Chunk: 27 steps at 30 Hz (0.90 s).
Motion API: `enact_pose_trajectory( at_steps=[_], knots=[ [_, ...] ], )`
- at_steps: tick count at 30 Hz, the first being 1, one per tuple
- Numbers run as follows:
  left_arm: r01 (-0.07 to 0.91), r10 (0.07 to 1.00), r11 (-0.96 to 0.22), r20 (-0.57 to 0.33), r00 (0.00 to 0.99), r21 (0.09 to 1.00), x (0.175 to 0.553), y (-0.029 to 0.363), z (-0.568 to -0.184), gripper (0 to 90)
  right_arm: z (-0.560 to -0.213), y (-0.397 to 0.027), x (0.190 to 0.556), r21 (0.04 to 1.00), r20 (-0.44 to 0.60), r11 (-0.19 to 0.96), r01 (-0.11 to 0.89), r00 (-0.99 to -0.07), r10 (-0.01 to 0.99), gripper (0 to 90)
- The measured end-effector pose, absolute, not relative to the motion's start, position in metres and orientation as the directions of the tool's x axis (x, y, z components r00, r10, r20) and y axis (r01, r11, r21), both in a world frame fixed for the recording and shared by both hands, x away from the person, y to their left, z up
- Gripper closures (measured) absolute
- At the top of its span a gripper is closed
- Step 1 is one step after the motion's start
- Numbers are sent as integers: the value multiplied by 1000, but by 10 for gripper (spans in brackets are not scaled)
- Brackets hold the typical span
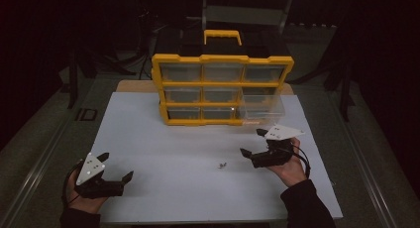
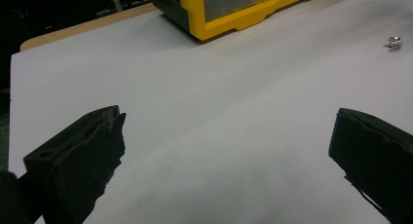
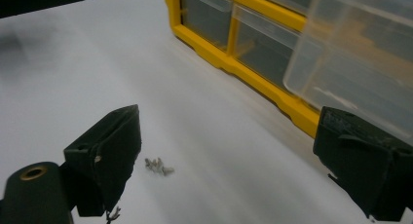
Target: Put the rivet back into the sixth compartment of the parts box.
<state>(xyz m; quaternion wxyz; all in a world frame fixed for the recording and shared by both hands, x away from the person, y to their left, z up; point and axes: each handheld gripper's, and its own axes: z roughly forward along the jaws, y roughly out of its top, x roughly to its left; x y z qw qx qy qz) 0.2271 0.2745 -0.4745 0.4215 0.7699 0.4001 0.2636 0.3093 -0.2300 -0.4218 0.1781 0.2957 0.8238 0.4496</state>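
White table (image 1: pixel 163 153): screws (image 3: pixel 159 166) beside fingers (image 3: pixel 104 151)

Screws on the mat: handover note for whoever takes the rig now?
Left gripper: open, holding nothing, low at the near left of the white mat.
Right gripper: open, holding nothing, at the right, in front of the pulled-out clear drawer.
Small metal screws lie loose on the mat, left of the right gripper and between its fingers in the right gripper view.
Yellow organizer stands upright at the back; its bottom-right drawer sticks out.
Done: drawer pulled out.
Left, probably: pick up the screws, drop them in the drawer, push it shut.
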Motion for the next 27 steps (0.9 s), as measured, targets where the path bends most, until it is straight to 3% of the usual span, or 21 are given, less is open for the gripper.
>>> enact_pose_trajectory(
  at_steps=[21, 27],
  knots=[
    [400, 836, -328, 66, 545, 856, 228, 274, -475, 5, -398, -162, 340, 744, -61, 594, 307, -854, 517, 105],
    [403, 835, -329, 64, 546, 854, 228, 274, -476, 5, -398, -145, 346, 670, -88, 683, 292, -882, 463, 105]
  ],
)
